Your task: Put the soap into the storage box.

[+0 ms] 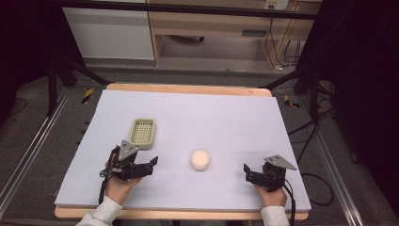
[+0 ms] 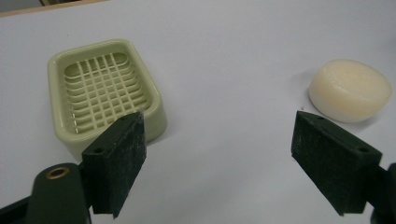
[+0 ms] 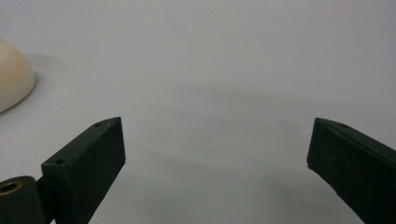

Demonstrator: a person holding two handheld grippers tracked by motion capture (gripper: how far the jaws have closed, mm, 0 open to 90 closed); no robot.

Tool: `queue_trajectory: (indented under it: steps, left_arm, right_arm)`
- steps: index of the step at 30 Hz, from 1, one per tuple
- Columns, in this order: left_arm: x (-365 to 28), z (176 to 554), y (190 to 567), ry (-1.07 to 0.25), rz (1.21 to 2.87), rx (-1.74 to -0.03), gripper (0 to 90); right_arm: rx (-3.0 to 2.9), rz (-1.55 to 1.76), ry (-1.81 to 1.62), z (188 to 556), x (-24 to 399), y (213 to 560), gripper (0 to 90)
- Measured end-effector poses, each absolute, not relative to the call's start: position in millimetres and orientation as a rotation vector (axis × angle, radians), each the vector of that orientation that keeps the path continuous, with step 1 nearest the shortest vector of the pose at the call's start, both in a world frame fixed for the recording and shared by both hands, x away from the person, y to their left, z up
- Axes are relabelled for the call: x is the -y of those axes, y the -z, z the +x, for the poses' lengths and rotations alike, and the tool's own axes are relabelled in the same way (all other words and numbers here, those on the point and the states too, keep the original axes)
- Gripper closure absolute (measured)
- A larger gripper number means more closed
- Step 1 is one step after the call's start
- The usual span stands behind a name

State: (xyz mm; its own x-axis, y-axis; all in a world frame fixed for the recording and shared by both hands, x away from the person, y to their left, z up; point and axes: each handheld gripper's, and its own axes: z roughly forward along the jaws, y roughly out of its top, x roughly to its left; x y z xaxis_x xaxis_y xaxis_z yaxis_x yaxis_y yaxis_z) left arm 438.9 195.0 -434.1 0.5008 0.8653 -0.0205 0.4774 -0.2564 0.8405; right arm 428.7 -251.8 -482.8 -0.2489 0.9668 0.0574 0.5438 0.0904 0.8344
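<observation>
Nothing begun; soap [image 1: 200,159] lay untouched right of empty dish [image 1: 142,132]; left gripper [image 1: 151,163] and right gripper [image 1: 246,170] spread, empty

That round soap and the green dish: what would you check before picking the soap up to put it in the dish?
1. Left gripper open: ok, jaws spread wide.
2. Right gripper open: ok.
3. Soap free to grasp: ok, it lies alone on the table cover.
4. Soap dish empty: ok, its grid is bare.
5. Dish upright: ok.
6. Soap slippery or wet: cannot tell.
</observation>
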Motion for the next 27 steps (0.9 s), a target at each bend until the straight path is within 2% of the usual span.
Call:
queue_trajectory:
  steps: [27]
  left_arm:
    - [-159, 450, 426, -0.54, 1.907, -1.062, 17.5]
  right_arm:
    - [-1.845, 1.473, -1.054, 428, 252, 482, 5.0]
